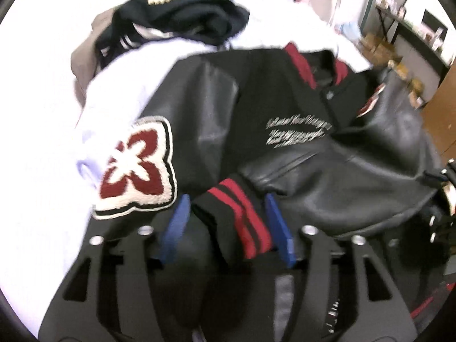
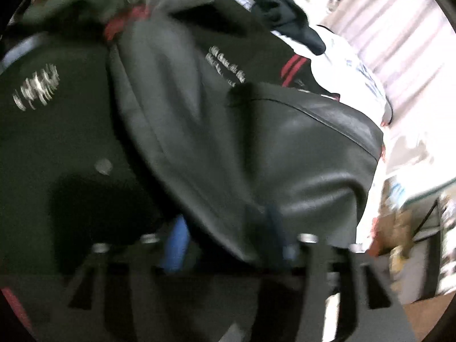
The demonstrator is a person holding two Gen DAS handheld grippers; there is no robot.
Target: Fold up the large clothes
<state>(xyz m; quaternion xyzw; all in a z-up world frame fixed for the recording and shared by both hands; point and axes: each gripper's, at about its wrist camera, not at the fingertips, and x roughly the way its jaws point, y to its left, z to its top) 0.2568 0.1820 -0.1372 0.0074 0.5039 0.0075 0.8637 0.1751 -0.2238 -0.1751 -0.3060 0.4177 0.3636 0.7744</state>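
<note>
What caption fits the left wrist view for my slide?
Left gripper grips the red-striped cuff of a black varsity jacket spread over the white bed.

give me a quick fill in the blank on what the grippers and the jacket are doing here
1. The left gripper has the jacket's striped ______ between its blue fingers.
2. The patch on the jacket's sleeve is white and ______.
3. The right gripper has the jacket's black ______ sleeve between its fingers.
4. The jacket lies on a ______ sheet.

Missing words: cuff; red; leather; white
</note>
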